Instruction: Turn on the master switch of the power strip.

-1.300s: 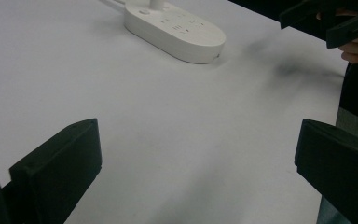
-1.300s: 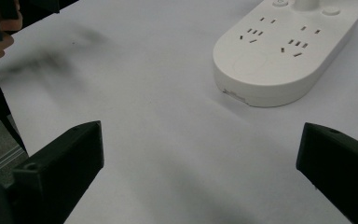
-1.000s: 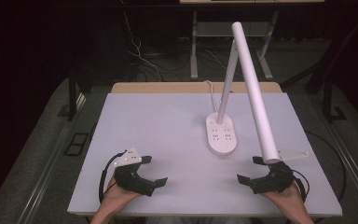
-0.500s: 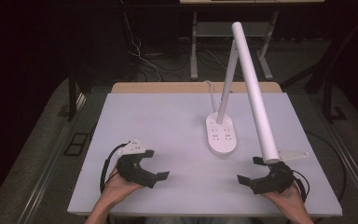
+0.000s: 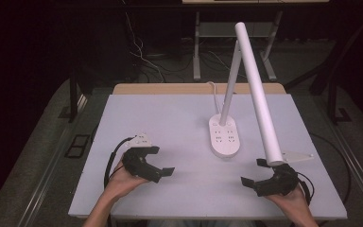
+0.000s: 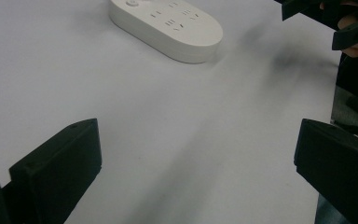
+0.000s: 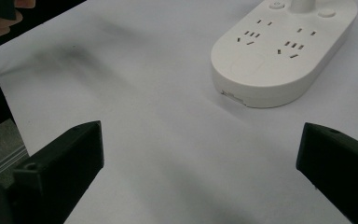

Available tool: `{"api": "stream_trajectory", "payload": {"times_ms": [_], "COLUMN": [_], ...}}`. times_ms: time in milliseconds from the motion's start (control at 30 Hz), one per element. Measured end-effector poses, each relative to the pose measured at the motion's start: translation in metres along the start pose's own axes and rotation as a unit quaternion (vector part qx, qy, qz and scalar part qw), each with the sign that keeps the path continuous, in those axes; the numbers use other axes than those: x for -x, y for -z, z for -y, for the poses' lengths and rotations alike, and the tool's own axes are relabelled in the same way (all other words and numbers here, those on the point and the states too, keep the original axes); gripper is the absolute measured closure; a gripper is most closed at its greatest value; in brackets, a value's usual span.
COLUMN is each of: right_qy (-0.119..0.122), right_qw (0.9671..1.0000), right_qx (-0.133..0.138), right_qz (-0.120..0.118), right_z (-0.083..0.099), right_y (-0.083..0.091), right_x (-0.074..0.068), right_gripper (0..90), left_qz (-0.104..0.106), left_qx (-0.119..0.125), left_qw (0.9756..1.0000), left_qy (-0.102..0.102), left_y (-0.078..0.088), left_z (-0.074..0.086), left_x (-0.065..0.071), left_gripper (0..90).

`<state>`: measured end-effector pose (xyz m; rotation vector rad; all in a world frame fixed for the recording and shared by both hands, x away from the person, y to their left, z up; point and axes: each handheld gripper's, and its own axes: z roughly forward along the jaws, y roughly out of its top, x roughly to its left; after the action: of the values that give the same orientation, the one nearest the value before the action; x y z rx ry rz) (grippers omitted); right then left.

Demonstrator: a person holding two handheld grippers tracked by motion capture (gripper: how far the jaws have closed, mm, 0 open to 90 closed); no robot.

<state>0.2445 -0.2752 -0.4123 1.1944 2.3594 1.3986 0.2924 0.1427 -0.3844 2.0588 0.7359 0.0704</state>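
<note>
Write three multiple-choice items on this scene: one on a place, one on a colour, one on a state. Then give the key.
1. Where does the lamp base stand?
A. right of the table's middle
B. at the left edge
C. on the floor

2. What colour is the lamp's long head?
A. black
B. white
C. red

3. How are the jaws of the left gripper?
A. shut on the lamp
B. shut on a cable
C. open, holding nothing

Key: 1 A, it sits right of centre on the table; 2 B, the bar is white; 3 C, bare table shows between its jaws.

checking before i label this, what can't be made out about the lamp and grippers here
- Desk lamp base: far end cut by the left gripper view's top edge.
- Lamp stem: cut by the right gripper view's top edge.
- Right gripper: the lamp head overlaps its back in the high view.
- Socket markings: too small to read.
</note>
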Motion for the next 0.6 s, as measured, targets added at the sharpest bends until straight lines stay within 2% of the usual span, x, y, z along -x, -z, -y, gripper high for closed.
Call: {"api": "stream_trajectory", "payload": {"times_ms": [600], "right_qy": [0.0], "right_qw": [1.0], "right_qx": [-0.003], "right_qz": [-0.002], "right_z": [0.001], "right_y": [-0.001], "right_x": [0.001], "right_gripper": [0.1], "left_qz": [0.009], "left_qx": [-0.016], "left_qw": [0.9998], "left_qy": [-0.011], "left_y": [-0.012], "left_z": [-0.027], "left_x": [-0.008], "left_gripper": [0.0]}}
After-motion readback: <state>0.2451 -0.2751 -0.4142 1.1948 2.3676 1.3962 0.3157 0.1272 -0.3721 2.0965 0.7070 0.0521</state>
